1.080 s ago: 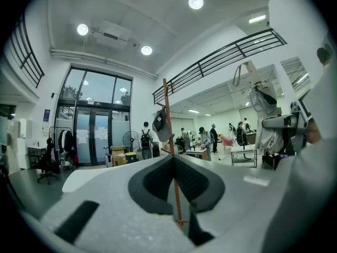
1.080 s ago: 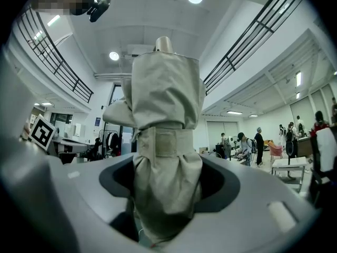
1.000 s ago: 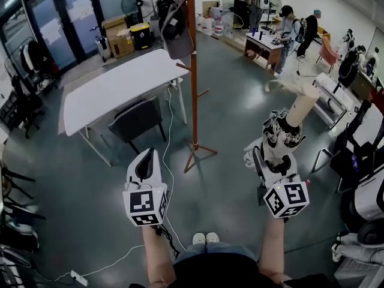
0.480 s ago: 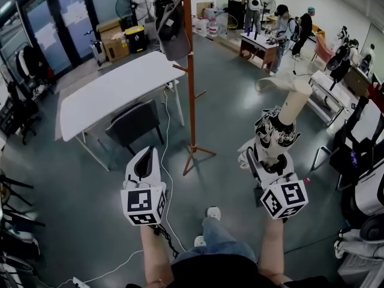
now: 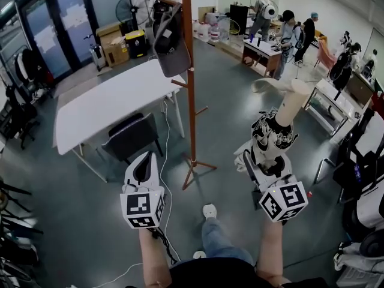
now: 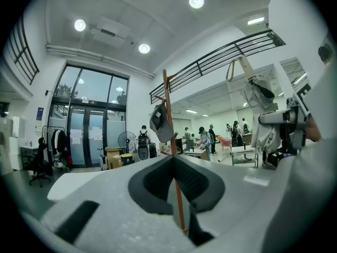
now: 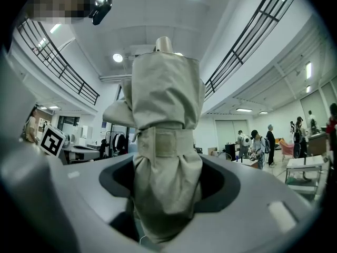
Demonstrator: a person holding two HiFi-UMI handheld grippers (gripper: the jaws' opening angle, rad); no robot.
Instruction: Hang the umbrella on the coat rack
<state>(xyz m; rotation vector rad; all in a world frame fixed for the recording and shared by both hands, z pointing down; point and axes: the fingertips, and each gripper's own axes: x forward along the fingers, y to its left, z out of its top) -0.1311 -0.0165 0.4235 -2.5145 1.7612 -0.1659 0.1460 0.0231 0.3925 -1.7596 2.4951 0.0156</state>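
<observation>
Folded umbrella (image 5: 281,122), clamped upright by the right gripper (image 5: 268,161), well apart from the coat rack (image 5: 191,101), top end free for a peg; left gripper (image 5: 143,170) closed on nothing, spare; 1 cap (image 5: 171,41) hangs there

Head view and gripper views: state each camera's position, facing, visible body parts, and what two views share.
Head view: on the head, facing down at the floor; forearms, left gripper, right gripper show.
Left gripper view: on the left gripper, facing the coat rack; its empty jaws show.
Right gripper view: on the right gripper; jaws hold the umbrella.
Shared: head and left views show the coat rack.
</observation>
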